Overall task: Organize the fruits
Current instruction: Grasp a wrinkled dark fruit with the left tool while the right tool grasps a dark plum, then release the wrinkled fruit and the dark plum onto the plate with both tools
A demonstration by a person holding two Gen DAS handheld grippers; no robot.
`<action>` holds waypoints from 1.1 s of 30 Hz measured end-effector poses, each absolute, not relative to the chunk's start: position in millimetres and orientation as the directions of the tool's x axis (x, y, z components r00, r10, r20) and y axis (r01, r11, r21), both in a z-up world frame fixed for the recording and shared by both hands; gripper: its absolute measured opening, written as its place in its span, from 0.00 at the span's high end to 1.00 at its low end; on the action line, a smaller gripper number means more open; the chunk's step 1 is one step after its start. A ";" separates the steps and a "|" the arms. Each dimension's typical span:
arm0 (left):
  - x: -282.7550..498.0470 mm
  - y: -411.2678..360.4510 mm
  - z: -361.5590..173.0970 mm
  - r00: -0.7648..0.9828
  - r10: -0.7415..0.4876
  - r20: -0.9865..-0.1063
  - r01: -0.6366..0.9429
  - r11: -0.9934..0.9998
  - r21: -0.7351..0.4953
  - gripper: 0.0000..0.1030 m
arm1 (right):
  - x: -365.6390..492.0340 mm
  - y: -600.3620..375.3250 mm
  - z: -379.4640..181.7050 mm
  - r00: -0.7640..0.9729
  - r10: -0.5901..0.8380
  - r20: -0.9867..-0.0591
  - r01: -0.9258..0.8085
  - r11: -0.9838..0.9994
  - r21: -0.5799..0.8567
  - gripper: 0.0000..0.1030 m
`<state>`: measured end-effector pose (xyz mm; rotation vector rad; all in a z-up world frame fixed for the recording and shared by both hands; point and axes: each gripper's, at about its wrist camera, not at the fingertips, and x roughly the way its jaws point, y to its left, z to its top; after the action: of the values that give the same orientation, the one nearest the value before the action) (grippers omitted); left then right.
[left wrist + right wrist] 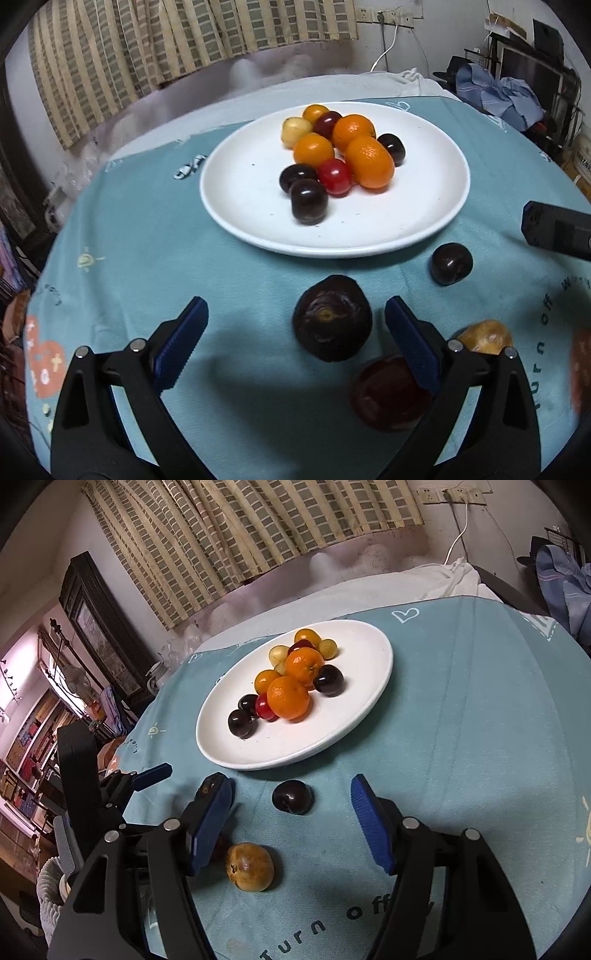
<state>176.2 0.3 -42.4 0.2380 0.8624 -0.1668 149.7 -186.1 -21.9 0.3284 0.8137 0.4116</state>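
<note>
A white plate (424, 206) on the teal cloth holds several oranges, dark cherries and small tomatoes; it also shows in the right wrist view (365, 686). My left gripper (295, 317) is open, with a large dark purple fruit (332, 317) between its fingers on the cloth. A dark red fruit (388, 391) and a brown fruit (485, 334) lie by its right finger. A dark cherry (451, 263) lies near the plate. My right gripper (291, 801) is open around that cherry (292, 796). The brown fruit (250, 866) lies nearer the camera.
The table carries a teal cloth (147, 240) with printed words and drawings. A curtain (184, 37) hangs behind. Clothes and shelves (517, 92) stand at the right. The left gripper (147, 775) shows at the left of the right wrist view.
</note>
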 end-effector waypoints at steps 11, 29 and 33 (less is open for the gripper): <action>178.9 25.6 -43.0 0.549 -0.246 -0.799 0.294 0.951 -0.091 0.56 | 155.9 -165.3 -32.5 0.546 0.482 -0.685 -0.271 0.875 0.400 0.35; 182.8 46.6 -55.2 0.607 -0.107 -0.787 0.170 0.985 -0.003 0.56 | 168.0 -132.2 -52.8 0.572 0.339 -0.747 -0.328 0.929 0.171 0.71; 176.2 45.3 -47.8 0.625 -0.118 -0.772 0.172 0.985 -0.012 0.57 | 157.9 -142.0 -40.2 0.581 0.382 -0.719 -0.339 0.916 0.214 0.71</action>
<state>176.2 45.3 -47.8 0.0651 0.8801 -0.1664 157.9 -142.0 -40.2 0.0550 0.8525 0.4217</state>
